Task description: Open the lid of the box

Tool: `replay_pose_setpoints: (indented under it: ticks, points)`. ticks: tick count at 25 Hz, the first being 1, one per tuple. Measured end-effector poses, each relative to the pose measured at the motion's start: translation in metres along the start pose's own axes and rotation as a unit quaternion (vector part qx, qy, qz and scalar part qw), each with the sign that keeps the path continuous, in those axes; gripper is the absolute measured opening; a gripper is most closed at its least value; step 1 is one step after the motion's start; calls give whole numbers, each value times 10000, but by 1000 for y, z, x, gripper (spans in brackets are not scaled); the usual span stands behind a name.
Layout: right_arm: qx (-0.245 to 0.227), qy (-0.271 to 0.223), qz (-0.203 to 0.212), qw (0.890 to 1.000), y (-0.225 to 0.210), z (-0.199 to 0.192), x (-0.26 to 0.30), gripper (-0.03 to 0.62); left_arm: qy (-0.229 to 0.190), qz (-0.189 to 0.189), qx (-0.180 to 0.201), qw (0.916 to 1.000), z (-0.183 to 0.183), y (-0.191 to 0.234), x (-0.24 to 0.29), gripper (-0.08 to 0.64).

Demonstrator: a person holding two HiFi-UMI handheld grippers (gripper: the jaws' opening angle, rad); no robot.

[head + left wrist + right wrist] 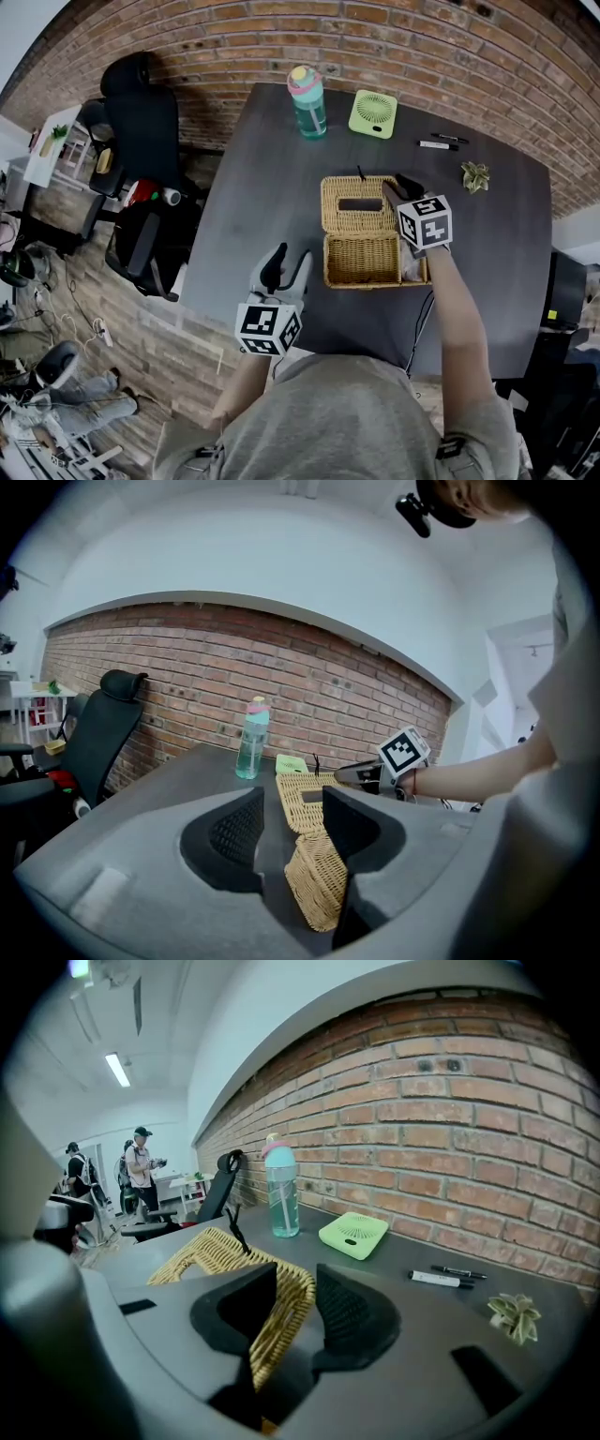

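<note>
The woven wicker lid (357,217) is swung back behind the rectangular wicker box (361,262) on the dark worktop (262,187), right tongs (398,187) pinching its edge, left tongs (286,268) gaping empty; seemingly only release remains.

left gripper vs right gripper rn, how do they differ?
Grip: the right gripper is closed on the edge of the wicker lid, while the left gripper has its jaws apart and holds nothing.
Place: the right gripper is at the lid's right side, behind the box. The left gripper sits to the left of the box, not touching it.
Shared: both are above the dark table.
</note>
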State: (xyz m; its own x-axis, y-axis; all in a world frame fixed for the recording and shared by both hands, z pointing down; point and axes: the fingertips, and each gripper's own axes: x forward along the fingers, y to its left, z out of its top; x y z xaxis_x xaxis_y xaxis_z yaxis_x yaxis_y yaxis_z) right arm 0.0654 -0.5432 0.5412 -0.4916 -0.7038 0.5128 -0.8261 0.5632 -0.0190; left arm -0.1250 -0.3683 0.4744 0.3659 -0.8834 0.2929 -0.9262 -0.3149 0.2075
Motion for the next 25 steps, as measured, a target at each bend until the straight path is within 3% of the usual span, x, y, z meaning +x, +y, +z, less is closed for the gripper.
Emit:
replay_pose_setpoints:
  ticks: [25]
  points:
    - [267,488,143,9983,2,-28,33,123,90,14,-25,10000,-5,1,8,193]
